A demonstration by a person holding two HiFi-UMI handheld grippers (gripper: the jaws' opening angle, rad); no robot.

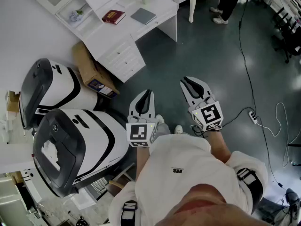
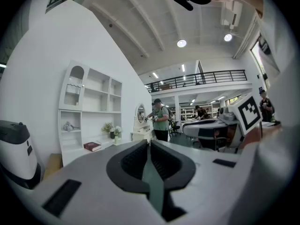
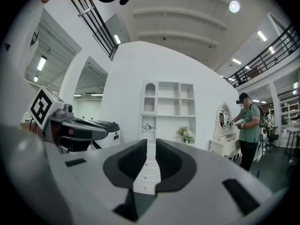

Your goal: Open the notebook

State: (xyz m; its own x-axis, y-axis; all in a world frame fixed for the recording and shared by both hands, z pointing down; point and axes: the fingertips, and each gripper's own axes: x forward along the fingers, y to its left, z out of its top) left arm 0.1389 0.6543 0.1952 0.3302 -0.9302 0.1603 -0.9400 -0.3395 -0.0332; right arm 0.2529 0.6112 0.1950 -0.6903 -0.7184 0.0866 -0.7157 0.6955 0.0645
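Approach stage: left gripper clenched on nothing, right gripper slightly parted, empty. Next, I reckon, walk to the notebook on the desk.

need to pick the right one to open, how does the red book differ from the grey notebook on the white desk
The red book is dark red and looks thicker; the grey notebook is grey and looks thin. In the head view the red book lies left of the grey notebook. Both lie closed and flat on the desk.
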